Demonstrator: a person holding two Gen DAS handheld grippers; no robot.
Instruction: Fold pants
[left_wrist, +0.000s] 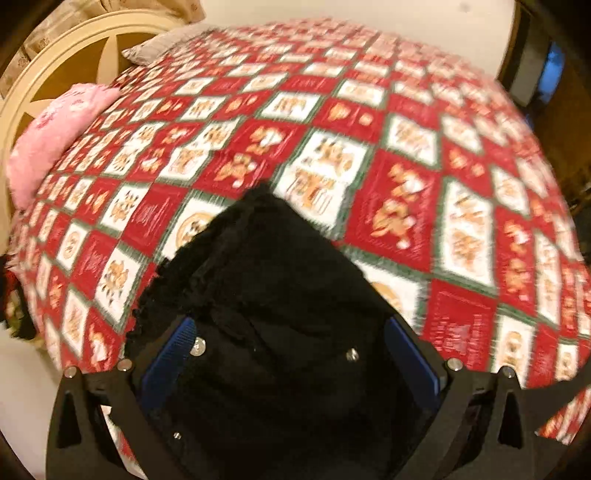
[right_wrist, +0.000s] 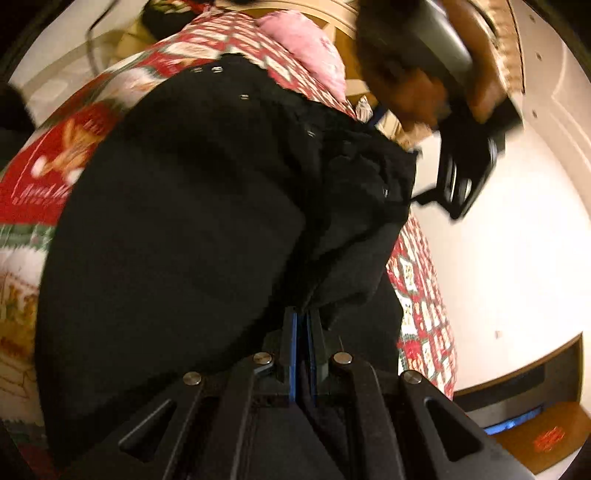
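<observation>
We have the black pants (right_wrist: 177, 229) spread on the patterned quilt (left_wrist: 399, 122). Our right gripper (right_wrist: 303, 325) is clamped on a fabric edge; our left gripper (left_wrist: 291, 354) stands wide apart over the cloth, gripping nothing. We judge a fold is in hand: next, carry the pinched edge across and align it.

The pants (right_wrist: 177, 236) lie on the quilt (left_wrist: 369, 122) that covers the bed, reaching toward a cushion (left_wrist: 55, 136) near the headboard (left_wrist: 48, 70). In the left wrist view, a second pillow (left_wrist: 162, 44) lies behind the cushion, against the headboard.
</observation>
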